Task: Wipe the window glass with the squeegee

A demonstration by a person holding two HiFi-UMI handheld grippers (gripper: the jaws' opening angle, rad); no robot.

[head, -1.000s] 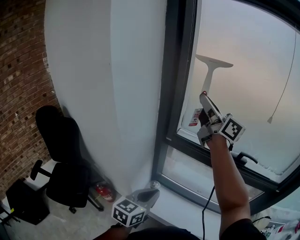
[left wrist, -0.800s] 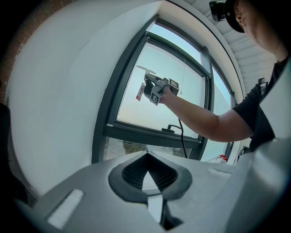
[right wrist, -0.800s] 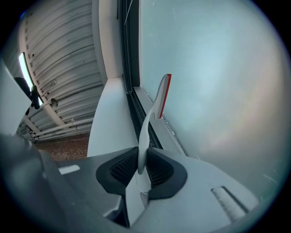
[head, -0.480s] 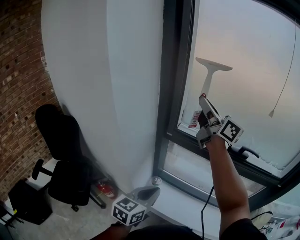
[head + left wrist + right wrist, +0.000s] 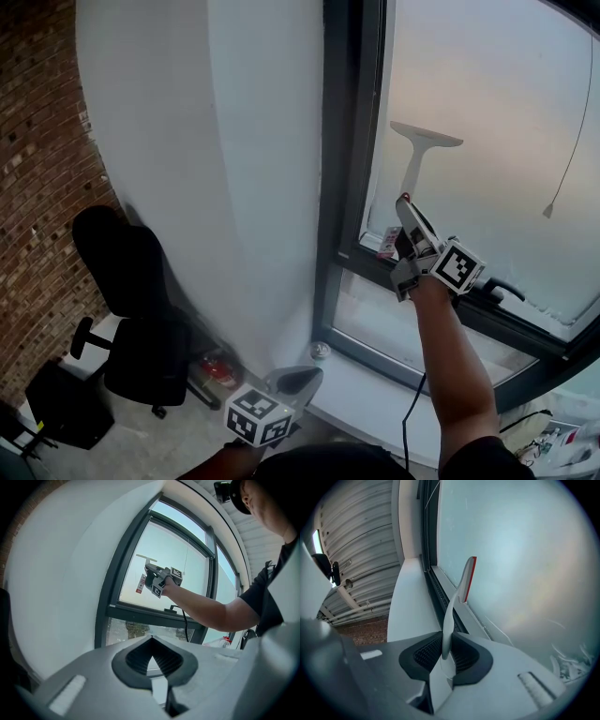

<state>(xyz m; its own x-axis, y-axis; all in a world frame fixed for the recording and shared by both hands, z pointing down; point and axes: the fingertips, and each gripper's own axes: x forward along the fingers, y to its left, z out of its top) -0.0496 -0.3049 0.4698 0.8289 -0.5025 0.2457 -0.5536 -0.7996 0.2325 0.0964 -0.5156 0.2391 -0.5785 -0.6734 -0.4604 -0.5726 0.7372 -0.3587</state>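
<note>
Right forearm (image 5: 452, 370) is extended forward and up. The grey two-jaw right gripper with marker cube (image 5: 405, 206) is raised, jaws clamped on a white squeegee handle (image 5: 449, 616). The matching left gripper (image 5: 298, 379) is held low, jaws together and empty.

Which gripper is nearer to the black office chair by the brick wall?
Left. The left gripper hangs low, to the right of the black office chair. The right gripper is farther away, up at the window, shut on the white squeegee.
</note>
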